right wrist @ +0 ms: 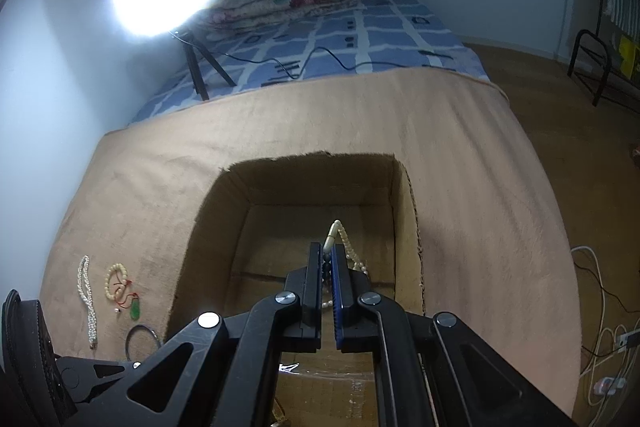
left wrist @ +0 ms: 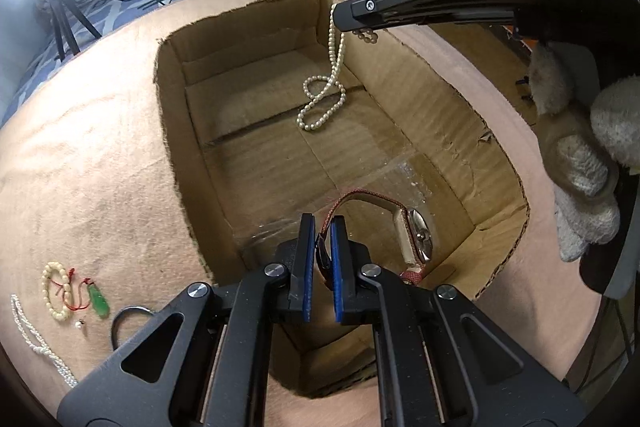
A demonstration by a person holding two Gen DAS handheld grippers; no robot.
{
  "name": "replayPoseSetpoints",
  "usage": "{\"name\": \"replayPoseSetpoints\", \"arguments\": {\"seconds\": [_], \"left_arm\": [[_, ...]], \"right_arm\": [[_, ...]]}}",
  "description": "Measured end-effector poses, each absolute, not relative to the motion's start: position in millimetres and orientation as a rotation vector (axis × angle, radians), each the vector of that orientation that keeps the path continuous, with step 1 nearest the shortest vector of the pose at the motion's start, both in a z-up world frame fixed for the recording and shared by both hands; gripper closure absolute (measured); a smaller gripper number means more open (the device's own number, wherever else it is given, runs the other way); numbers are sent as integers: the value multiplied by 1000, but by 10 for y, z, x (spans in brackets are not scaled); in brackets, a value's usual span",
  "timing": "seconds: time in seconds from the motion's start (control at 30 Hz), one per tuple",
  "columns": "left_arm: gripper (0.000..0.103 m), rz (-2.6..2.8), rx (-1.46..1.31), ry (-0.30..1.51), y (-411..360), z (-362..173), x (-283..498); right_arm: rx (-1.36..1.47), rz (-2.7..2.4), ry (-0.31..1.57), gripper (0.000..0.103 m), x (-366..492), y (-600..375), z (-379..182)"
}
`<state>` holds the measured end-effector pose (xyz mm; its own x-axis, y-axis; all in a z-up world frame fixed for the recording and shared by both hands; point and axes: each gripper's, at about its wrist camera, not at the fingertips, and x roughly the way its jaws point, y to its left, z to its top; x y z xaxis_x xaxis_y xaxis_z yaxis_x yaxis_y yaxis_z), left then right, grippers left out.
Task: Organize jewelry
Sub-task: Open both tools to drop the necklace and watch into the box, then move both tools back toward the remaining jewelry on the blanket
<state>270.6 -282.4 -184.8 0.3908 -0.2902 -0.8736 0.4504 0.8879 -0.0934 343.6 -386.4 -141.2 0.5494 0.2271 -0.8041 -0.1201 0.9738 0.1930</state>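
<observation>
Both tongs were clamped narrow on jewelry over the open cardboard box (left wrist: 248, 39), which sat on a tan cloth spread over the bed. The left tongs (left wrist: 322, 251) pinched the reddish strap of a watch (left wrist: 416, 235); the watch case hung just beyond and to the right of the pads, low inside the near end of the box, the strap arching up and away from the tongs. The right tongs (right wrist: 327, 267) gripped a pearl necklace (left wrist: 328, 91) near its clasp end, and its long axis ran straight down from the pads, the lower loops already coiled on the box floor at the far end. So each piece lay below its own tongs, and letting go would probably need only a parting of the pads.

The left wrist view showed the necklace's slack resting on the cardboard and the gloved hand on the right tool; the right wrist view hid that coil behind its own fingers. Both views showed what remained on the cloth left of the box: a bead bracelet (left wrist: 54, 291), a green pendant (left wrist: 99, 303), a white bead strand (right wrist: 87, 297) and a dark ring (left wrist: 130, 323), all nearer the left hand
</observation>
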Motion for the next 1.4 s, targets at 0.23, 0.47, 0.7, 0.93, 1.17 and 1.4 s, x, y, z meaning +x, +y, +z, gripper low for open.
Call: {"name": "replayPoseSetpoints", "arguments": {"seconds": [0.23,0.47,0.7,0.93,1.17,1.4], "left_arm": [[83,-475,126,1074,-2793,-1822,2747],[70,-481,96,1054,-2702,-1719,2697],[60,-476,63,1026,-2569,-1557,2612],[58,-475,47,991,-2402,-1320,2453],[31,-451,28,930,-2067,-1013,2218],[31,-395,-13,902,-1508,-807,2042]], "right_arm": [[142,199,988,100,3441,-3912,-1533],[167,182,970,69,3394,-3953,-1493],[187,134,928,43,3272,-4016,-1330],[182,84,888,23,3062,-4019,-1091],[143,35,835,13,2790,-3941,-810],[114,57,788,12,2431,-3728,-591]]}}
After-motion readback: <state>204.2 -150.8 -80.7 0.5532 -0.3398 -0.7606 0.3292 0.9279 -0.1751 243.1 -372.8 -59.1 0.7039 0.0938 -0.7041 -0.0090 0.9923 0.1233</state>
